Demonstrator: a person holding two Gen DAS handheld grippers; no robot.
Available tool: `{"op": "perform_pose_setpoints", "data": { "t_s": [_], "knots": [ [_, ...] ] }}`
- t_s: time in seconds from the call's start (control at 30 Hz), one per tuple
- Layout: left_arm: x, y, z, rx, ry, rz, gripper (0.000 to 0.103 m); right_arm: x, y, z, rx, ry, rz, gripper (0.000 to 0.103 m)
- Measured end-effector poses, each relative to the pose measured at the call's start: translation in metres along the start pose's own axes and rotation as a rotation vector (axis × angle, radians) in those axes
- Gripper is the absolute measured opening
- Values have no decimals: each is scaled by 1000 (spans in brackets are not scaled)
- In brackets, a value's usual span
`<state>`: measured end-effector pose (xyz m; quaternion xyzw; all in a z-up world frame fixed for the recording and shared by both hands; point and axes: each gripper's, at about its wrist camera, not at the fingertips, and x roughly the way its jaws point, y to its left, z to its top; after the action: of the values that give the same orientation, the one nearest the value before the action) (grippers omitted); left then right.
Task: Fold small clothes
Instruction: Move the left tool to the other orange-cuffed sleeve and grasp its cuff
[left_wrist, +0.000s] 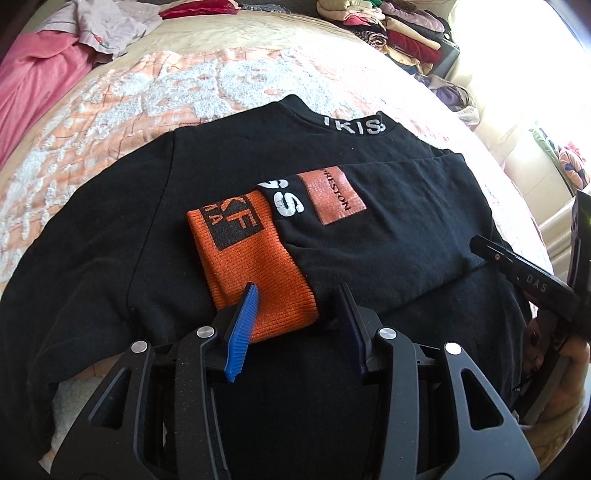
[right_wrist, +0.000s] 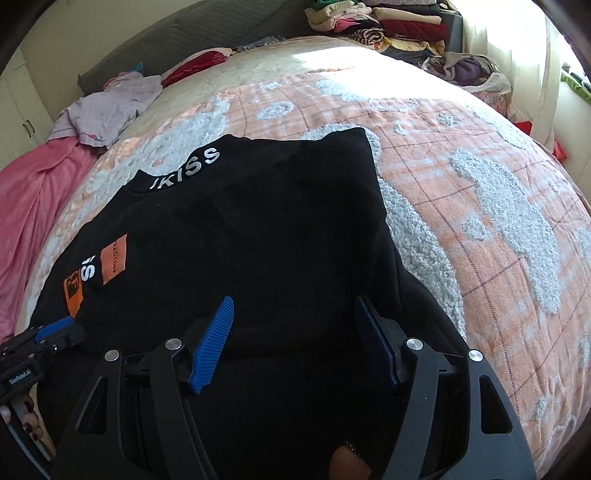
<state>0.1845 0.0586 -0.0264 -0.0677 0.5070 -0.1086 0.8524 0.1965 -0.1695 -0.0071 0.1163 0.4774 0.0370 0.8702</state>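
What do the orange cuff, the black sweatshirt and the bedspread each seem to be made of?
Orange cuff: ribbed knit, matte; fine ridges show.
Black sweatshirt: soft matte jersey, likely cotton; slightly fuzzy, no sheen.
Bedspread: woven peach cloth with raised, fluffy white tufts, probably chenille or fleece.

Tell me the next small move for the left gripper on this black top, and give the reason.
Probably lift the left gripper clear. Its jaws stand apart above the orange cuff, which already lies flat on the black sweatshirt with that sleeve folded across the chest. The other side of the top still spreads unfolded over the bedspread, so that sleeve likely comes next.
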Motion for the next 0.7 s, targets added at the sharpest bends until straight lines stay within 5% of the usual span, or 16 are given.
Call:
{"op": "perform_pose_setpoints", "data": {
  "t_s": [0.23,0.7],
  "knots": [
    [-12,0,0,-7,-17,-8,39,-24,-2,-9,40,-19,72,73],
    [-50,-5,-3,8,-118,49,87,-67,2,-28,83,-101,139,95]
  ]
}}
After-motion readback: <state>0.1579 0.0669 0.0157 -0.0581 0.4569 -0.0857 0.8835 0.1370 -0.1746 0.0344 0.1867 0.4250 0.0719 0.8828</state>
